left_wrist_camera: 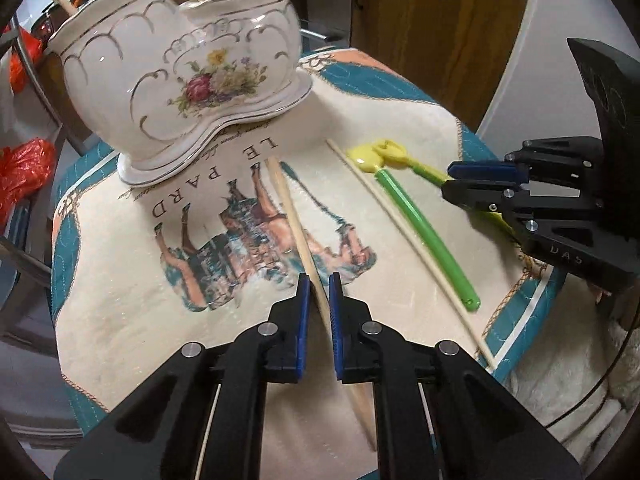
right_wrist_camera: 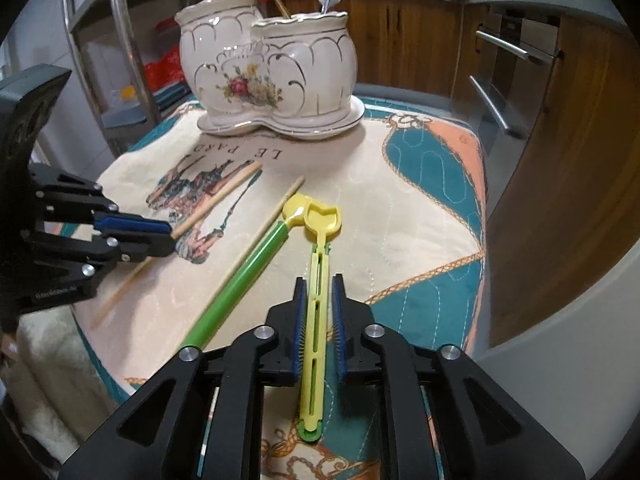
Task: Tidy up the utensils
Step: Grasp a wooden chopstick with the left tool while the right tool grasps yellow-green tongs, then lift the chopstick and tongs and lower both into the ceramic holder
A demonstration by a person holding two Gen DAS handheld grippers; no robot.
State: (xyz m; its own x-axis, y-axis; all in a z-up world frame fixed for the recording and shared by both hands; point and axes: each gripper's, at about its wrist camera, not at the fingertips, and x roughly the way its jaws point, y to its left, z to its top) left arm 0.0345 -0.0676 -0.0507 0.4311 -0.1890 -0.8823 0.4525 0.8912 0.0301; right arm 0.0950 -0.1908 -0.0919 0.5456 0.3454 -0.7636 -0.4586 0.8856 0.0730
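A white two-pot ceramic utensil holder [left_wrist_camera: 180, 76] with a flower print stands at the far side of the cloth; it also shows in the right wrist view [right_wrist_camera: 272, 76] with a fork and sticks in it. My left gripper [left_wrist_camera: 319, 280] straddles a thick wooden chopstick [left_wrist_camera: 292, 216], jaws slightly apart with a visible gap. My right gripper [right_wrist_camera: 319, 280] straddles a yellow slotted spoon [right_wrist_camera: 318, 264], jaws not touching it. A thin chopstick [left_wrist_camera: 400, 240] and a green-handled yellow spoon [left_wrist_camera: 420, 224] lie between them.
A printed cloth [left_wrist_camera: 132, 304] covers the small table. Red bags [left_wrist_camera: 24, 168] hang at the left. Wooden cabinets with metal handles [right_wrist_camera: 496, 108] stand to the right. A metal rack pole [right_wrist_camera: 124, 56] rises behind the table.
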